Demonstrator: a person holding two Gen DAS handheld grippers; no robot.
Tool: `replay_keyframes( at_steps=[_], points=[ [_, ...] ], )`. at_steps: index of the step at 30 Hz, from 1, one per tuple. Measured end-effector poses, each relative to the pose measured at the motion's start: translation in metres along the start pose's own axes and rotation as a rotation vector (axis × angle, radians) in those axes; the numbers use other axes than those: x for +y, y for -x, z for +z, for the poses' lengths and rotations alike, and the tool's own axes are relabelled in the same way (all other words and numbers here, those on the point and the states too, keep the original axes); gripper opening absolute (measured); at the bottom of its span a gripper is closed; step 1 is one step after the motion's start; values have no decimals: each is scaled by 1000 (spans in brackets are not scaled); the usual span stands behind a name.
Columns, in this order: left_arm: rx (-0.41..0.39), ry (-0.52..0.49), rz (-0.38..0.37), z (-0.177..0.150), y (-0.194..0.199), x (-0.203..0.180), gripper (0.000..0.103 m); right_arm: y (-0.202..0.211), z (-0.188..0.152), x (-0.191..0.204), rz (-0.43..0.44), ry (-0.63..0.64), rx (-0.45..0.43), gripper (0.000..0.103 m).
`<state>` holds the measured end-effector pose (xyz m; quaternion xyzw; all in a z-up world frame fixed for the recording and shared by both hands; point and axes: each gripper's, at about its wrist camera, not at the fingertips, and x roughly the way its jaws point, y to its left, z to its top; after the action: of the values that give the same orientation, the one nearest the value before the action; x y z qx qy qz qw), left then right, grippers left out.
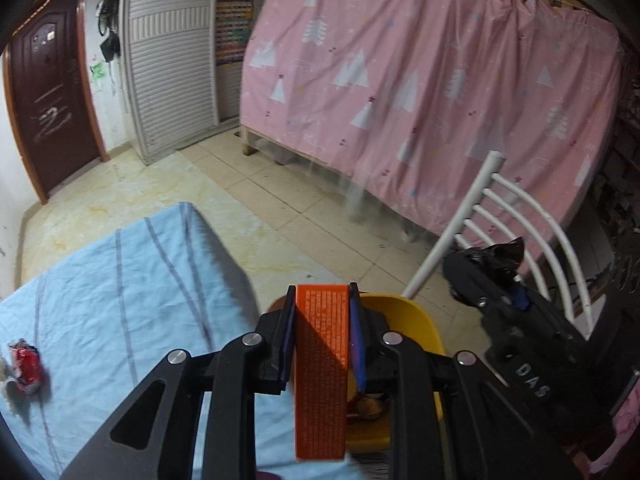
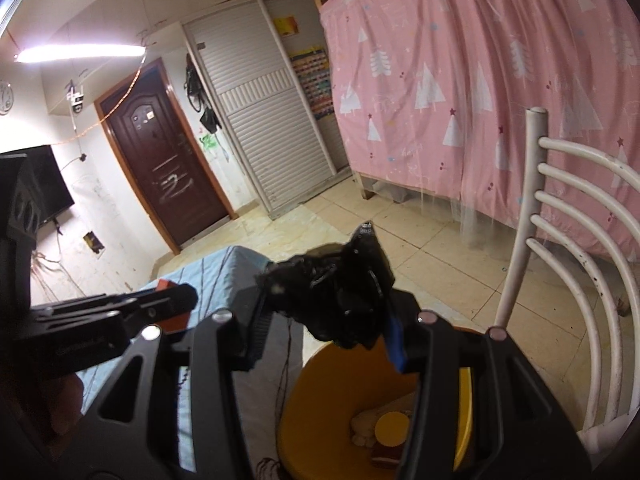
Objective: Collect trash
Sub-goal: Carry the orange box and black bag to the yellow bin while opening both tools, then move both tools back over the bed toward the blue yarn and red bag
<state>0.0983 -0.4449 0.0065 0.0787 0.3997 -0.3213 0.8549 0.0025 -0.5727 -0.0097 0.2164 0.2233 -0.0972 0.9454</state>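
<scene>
While a yellow bin (image 1: 404, 320) stood on the tiled floor beside a table draped in a pale blue striped cloth (image 1: 120, 280), both hand-held grippers hung above it with trash in their jaws. The left gripper (image 1: 322, 336) was clamped narrowly on a flat orange box (image 1: 320, 368), its broad face covered in fine white print and its far end poking out past the fingertips over the bin's rim. In the right wrist view, the right gripper (image 2: 326, 320) was closed about a wider load, a crumpled black plastic bag (image 2: 340, 296), glossy and creased, with one torn corner sticking up above the pads. That bag sat directly over the bin's mouth, and a few scraps already lay at the bottom of the bin, among them a pale lump and a small brown piece; what they were could not be told. Back on the cloth, near its left edge in the left wrist view, a crushed red can (image 1: 26, 366) lay untouched. A white slatted chair (image 2: 568, 240) stood just beside the bin, before a pink curtain (image 1: 420, 100) printed with white trees.
</scene>
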Motion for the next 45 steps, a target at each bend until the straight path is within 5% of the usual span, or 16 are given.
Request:
replay_keyframes(
  at_steps=[1,3,4,5,12,26,45],
  points=[
    [10,1,-13,1,-3,-3,19,1,-1,-4,-7,-10,-2,45],
    [27,11,-26,2,-7,-4,41,1,-1,-10,-13,-21,1,45],
    [27,20,-28,3,-7,-3,61,1,-1,-13,-16,-26,2,45],
    [21,25,-25,2,-6,-3,66,1,-2,-16,-18,-34,4,45],
    [9,43,3,1,1,10,66,-6,-8,-12,-22,-49,39,71],
    [-46,82,24,-4,30,46,66,-14,-10,20,-8,1,70,72],
    [-122,228,76,-24,76,147,66,-34,-17,130,62,185,124,76]
  ],
)
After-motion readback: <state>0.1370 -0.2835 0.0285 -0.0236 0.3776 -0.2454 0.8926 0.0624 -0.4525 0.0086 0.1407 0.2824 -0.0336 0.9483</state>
